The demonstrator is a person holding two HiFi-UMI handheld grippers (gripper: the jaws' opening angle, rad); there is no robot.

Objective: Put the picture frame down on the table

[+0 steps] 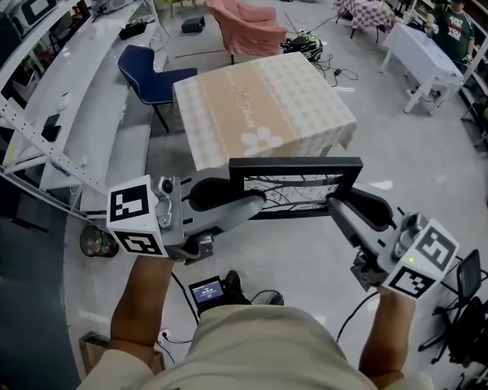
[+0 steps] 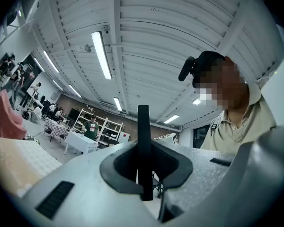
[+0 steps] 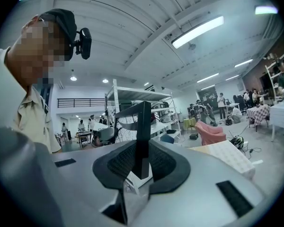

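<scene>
Picture frame (image 1: 295, 166) held clear of the table (image 1: 220, 112) (checked cloth). Left gripper (image 1: 237, 202) and right gripper (image 1: 342, 201) clamp its side edges; frame apparently upright.

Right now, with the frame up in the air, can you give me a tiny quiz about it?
1. True or false: the picture frame already lies on the table.
2. How many tongs grip the frame: A none, B one, C two?
3. Fill in: the chair beside the table is ___.
Key: 1 false, it is held in the air. 2 C, the left tongs and the right tongs are both shut on it. 3 blue.
</scene>
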